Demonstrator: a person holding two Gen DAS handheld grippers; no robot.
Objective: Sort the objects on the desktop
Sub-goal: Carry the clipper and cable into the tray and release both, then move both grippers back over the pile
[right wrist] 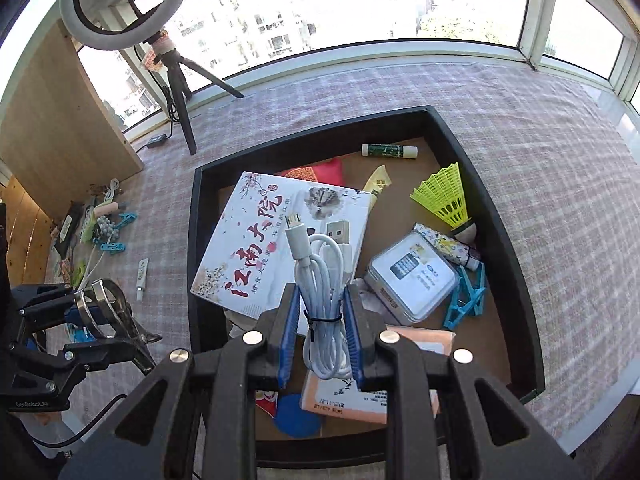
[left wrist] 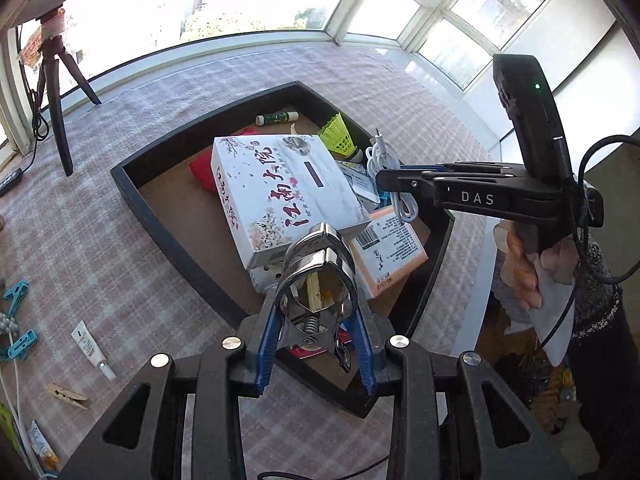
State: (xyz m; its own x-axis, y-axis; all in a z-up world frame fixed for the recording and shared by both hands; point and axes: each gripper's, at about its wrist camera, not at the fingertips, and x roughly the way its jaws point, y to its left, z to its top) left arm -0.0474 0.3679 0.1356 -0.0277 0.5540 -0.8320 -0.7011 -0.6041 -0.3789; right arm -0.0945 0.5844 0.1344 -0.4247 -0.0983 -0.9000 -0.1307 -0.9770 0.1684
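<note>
My left gripper (left wrist: 316, 344) is shut on a large shiny metal clip (left wrist: 318, 276), held above the near corner of the black tray (left wrist: 132, 168); it also shows in the right wrist view (right wrist: 104, 312). My right gripper (right wrist: 322, 344) is shut on a coiled white USB cable (right wrist: 322, 280) above the tray (right wrist: 196, 240); the cable shows in the left wrist view (left wrist: 390, 168). The tray holds a white printed box (right wrist: 280, 236), a yellow shuttlecock (right wrist: 446, 196), a glue stick (right wrist: 390, 151), a tin case (right wrist: 412, 276), a blue peg (right wrist: 466, 296) and an orange box (right wrist: 360, 396).
On the checked tablecloth left of the tray lie a small white tube (left wrist: 92, 350), a wooden peg (left wrist: 68, 396) and blue pegs (left wrist: 18, 316). A tripod (left wrist: 56, 92) with a ring light (right wrist: 100, 4) stands at the back left. A wooden box (right wrist: 60, 120) stands at the left.
</note>
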